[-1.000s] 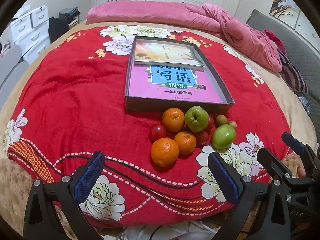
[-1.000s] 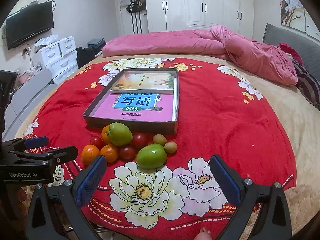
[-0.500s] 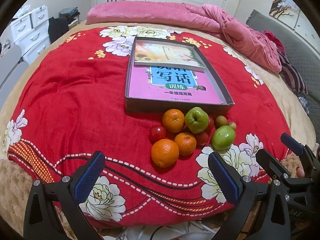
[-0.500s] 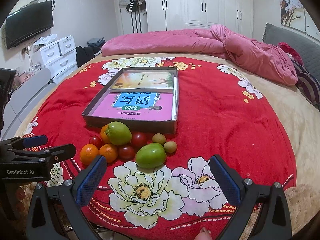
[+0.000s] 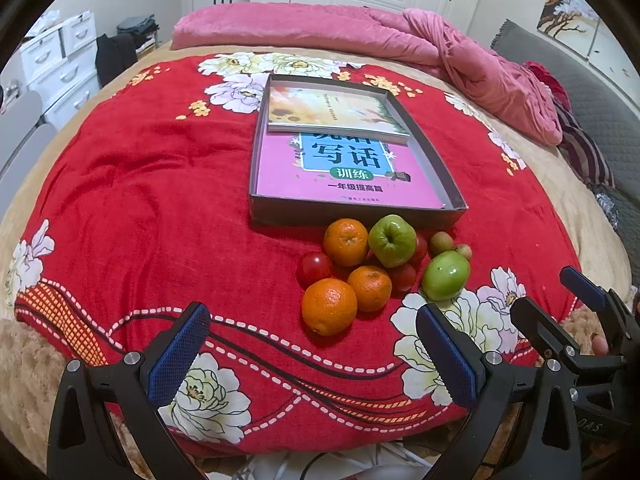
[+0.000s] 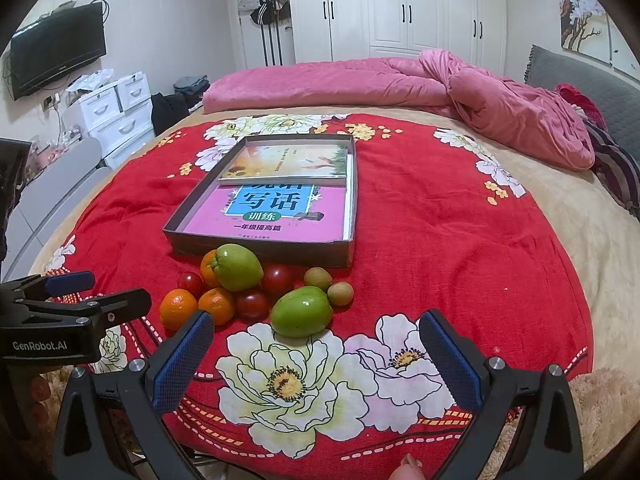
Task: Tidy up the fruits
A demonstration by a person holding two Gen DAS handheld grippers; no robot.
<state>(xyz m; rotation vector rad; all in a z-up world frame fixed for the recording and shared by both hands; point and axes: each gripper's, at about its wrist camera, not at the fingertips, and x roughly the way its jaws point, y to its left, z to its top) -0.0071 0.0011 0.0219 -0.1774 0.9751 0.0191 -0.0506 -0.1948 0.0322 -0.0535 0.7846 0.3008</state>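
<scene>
A bed point(image 5: 560, 200) carries a red flowered blanket point(image 5: 140, 200). On the blanket lies a shallow grey box point(image 5: 352, 216) holding two books. Just near of the box sits a cluster of fruit: oranges point(image 5: 329, 306), green fruits point(image 5: 446, 275), small red tomatoes point(image 5: 314, 267). A pink quilt point(image 5: 360, 36) lies bunched along the far side.
</scene>
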